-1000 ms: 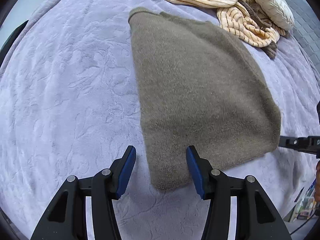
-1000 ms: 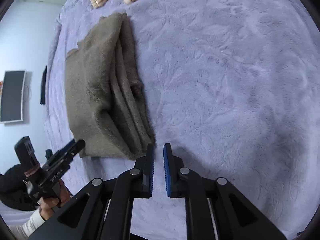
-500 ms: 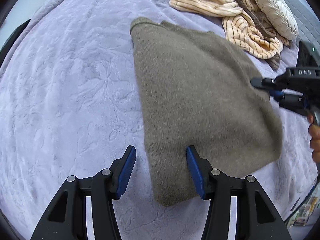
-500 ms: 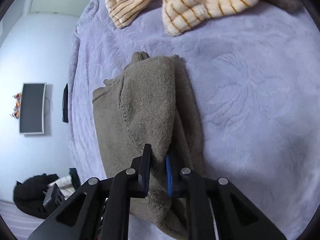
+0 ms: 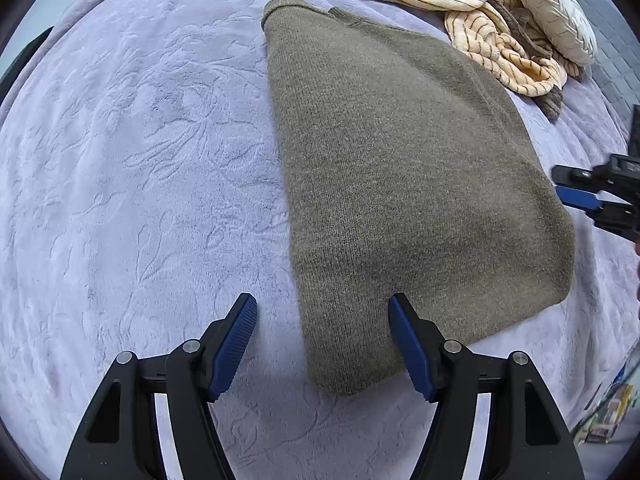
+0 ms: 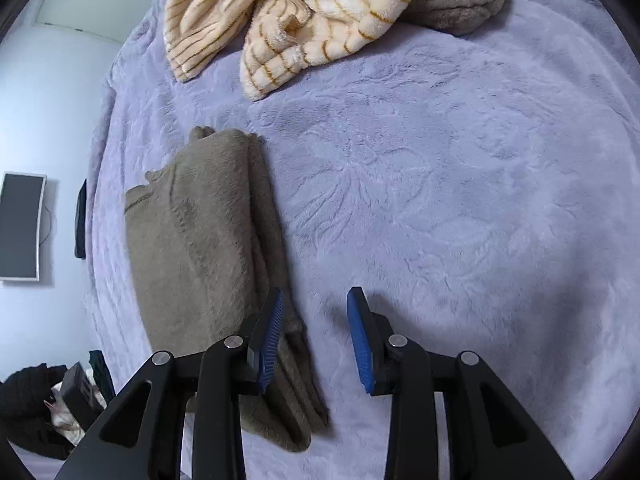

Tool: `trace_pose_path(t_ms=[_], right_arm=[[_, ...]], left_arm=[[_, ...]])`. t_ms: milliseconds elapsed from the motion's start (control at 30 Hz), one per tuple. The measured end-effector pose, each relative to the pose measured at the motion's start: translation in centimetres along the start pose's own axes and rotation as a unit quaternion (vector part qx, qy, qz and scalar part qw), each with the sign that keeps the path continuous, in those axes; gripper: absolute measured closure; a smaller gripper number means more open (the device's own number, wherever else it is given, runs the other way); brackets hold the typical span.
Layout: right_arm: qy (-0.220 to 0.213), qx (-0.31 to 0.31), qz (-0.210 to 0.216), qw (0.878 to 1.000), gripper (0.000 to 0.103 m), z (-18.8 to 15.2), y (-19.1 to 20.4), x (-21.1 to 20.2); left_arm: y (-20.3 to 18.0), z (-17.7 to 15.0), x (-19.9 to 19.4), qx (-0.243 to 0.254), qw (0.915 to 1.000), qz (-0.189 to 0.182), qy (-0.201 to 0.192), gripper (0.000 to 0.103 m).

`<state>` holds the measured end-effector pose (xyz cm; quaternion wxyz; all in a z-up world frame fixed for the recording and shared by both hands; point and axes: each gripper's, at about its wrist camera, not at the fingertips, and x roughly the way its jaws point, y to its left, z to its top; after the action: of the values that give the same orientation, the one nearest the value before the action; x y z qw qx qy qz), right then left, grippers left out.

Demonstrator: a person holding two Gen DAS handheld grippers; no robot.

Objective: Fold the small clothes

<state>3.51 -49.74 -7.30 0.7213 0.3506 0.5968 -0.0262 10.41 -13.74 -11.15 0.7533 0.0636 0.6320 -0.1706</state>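
Observation:
A folded olive-brown knit sweater (image 5: 400,168) lies flat on the lilac plush blanket (image 5: 140,160). My left gripper (image 5: 322,316) is open and empty, its jaws straddling the sweater's near corner. In the right wrist view the same sweater (image 6: 200,248) shows its stacked folded edge. My right gripper (image 6: 316,312) is open and empty, just right of that edge, its left finger (image 6: 272,328) over the cloth. The right gripper also shows at the right edge of the left wrist view (image 5: 592,196).
A cream striped fleece garment (image 6: 288,28) and a brown fleece piece (image 6: 460,4) lie heaped at the far side of the bed, next to a white quilted pillow (image 5: 548,8). A wall screen (image 6: 20,224) hangs to the left. Dark clothes (image 6: 28,400) lie beside the bed.
My right gripper was shut over the sweater's folded edge; it has opened, let go and drawn back to the right. The left gripper has stayed open at the near corner.

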Motion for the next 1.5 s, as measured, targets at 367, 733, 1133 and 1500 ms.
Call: trace_pose_path(t_ms=[367, 733, 1133, 1500], right_arm=[[0.019, -0.078, 0.067, 0.995, 0.067, -4.6, 6.7, -0.4], [0.063, 0.011, 0.013, 0.998, 0.083, -6.0, 1.1, 3.8], [0.070, 0.003, 0.011, 0.997, 0.079, -7.3, 1.2, 2.7], [0.071, -0.012, 0.007, 0.997, 0.063, -8.6, 2.0, 1.1]], left_arm=[[-0.9, -0.1, -0.1, 0.002, 0.9998, 0.013, 0.012, 0.034], [-1.0, -0.9, 0.4, -0.002, 0.9993, 0.017, 0.034, 0.034], [-1.2, -0.9, -0.7, 0.001, 0.9990, 0.020, 0.041, 0.034], [-1.8, -1.3, -1.0, 0.008, 0.9986, 0.031, 0.041, 0.034]])
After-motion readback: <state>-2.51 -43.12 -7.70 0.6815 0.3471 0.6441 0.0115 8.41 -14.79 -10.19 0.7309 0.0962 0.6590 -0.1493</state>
